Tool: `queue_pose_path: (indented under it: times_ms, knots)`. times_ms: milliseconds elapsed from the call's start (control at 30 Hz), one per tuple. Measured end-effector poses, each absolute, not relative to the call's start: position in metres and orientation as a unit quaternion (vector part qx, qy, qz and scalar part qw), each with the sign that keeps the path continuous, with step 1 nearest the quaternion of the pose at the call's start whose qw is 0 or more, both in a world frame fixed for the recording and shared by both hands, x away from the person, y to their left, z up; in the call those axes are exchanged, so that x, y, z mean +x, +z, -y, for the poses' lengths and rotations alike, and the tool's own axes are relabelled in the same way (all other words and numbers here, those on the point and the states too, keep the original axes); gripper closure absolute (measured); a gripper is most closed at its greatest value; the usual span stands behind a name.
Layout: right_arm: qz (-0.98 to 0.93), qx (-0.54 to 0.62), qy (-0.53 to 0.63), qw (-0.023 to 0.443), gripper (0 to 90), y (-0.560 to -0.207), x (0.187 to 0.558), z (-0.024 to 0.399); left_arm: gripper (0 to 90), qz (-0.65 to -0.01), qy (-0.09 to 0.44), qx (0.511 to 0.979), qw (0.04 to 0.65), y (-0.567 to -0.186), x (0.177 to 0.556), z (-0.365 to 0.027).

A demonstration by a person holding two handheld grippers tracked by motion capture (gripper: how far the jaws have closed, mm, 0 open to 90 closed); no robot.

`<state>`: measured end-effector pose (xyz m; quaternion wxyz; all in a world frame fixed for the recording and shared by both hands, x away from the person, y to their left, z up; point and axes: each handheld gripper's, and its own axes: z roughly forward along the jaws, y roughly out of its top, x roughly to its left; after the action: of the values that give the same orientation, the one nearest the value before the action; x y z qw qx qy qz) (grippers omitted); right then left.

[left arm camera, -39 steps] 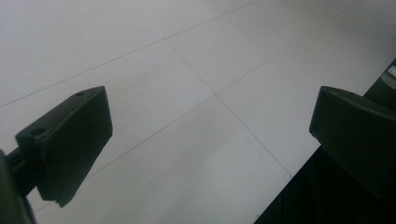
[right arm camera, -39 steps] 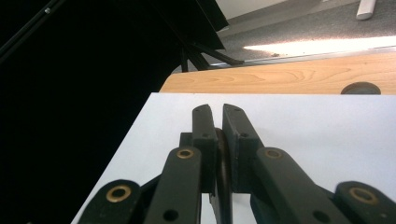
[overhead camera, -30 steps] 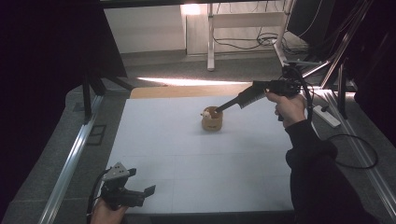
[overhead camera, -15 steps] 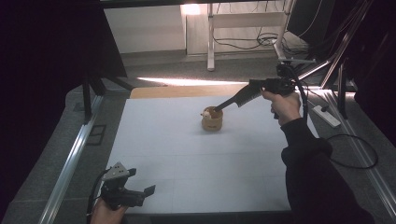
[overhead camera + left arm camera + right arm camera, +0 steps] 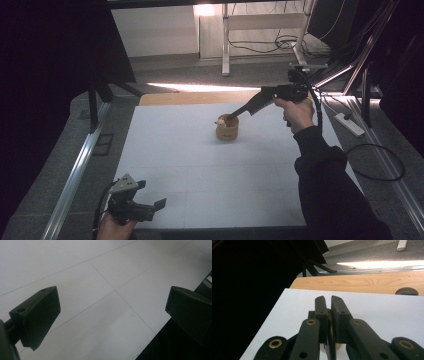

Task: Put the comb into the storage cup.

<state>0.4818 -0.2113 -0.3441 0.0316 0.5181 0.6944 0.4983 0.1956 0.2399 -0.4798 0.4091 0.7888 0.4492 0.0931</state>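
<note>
Since the earlier frames, the right gripper (image 5: pixel 231 116) has been drawn slightly nearer and lower at the wooden cup (image 5: pixel 227 128), which has stayed in place. At the near left edge of the white table (image 5: pixel 200 170), the left gripper (image 5: pixel 150 207) is being held with its jaws wide apart over bare surface. Farther off, right of centre, the cup's rim is being pinched between the right gripper's nearly closed jaws.

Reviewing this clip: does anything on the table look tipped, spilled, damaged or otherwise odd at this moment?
Nothing stands out. The small wooden cup stands upright on the white table, the right gripper shut on its rim. The left gripper hangs open near the table's front edge.
</note>
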Motion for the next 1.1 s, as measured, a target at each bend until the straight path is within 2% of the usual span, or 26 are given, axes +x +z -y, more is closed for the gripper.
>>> queue_pose_path:
  times_ms: [1100]
  knots:
    - [-0.697, 0.531, 0.482, 0.004, 84.6, -0.378, 0.498, 0.191, 0.6, -0.451, 0.089, 0.787, 0.411, -0.48, 0.196, -0.241]
